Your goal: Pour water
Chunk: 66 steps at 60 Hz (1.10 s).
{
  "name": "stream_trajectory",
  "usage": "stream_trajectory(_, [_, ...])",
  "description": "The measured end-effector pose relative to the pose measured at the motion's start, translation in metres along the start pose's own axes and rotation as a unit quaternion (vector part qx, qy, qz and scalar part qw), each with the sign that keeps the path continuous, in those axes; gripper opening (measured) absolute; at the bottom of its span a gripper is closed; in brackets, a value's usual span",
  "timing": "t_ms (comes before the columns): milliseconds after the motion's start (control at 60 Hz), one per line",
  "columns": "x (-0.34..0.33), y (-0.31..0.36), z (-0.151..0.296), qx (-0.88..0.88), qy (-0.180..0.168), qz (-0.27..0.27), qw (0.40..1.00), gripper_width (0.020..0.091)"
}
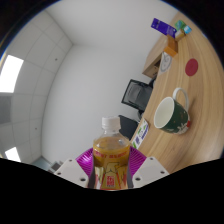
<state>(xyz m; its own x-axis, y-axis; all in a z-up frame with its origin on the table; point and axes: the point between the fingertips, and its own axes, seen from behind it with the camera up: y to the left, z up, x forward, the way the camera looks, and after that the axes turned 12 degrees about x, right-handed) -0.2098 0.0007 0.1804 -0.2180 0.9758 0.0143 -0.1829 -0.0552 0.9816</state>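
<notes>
Wooden table [175,125] tilts beyond the fingers [112,172] clenching a bottle [110,155], green mug [171,114] near its edge.

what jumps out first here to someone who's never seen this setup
A clear plastic bottle of amber drink with a white cap stands out first, held between the gripper and its purple pads. Beyond it, the view is tilted: a dark green mug with a white inside sits on the light wooden table, near a red round coaster.
</notes>
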Motion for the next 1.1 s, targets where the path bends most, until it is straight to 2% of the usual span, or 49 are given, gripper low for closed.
stream_trajectory(133, [0.032, -0.023, 0.034, 0.213, -0.001, 0.009, 0.977, 0.0438])
stream_trajectory(250, [0.042, -0.023, 0.04, 0.337, 0.009, 0.024, 0.941, 0.044])
stream_trajectory(350, [0.054, -0.039, 0.042, 0.404, 0.012, 0.014, 0.915, 0.044])
stream_trajectory(450, [0.052, -0.03, 0.045, 0.423, 0.015, 0.025, 0.905, 0.044])
stream_trajectory(567, [0.056, -0.041, 0.041, 0.426, 0.015, 0.014, 0.904, 0.0443])
stream_trajectory(650, [0.051, -0.027, 0.039, 0.386, 0.023, 0.017, 0.922, 0.0442])
stream_trajectory(700, [0.045, -0.006, 0.044, 0.333, 0.024, 0.039, 0.942, 0.044])
stream_trajectory(817, [0.015, 0.075, 0.094, 0.137, -0.013, 0.108, 0.985, 0.0443])
stream_trajectory(900, [-0.001, 0.114, 0.15, -0.034, -0.078, 0.116, 0.99, 0.0453])
stream_trajectory(967, [-0.03, 0.131, 0.188, -0.177, -0.126, 0.126, 0.968, 0.045])
stream_trajectory(1017, [-0.022, 0.132, 0.229, -0.27, -0.161, 0.099, 0.944, 0.0451])
stream_trajectory(1100, [-0.029, 0.102, 0.278, -0.405, -0.19, 0.053, 0.893, 0.0452])
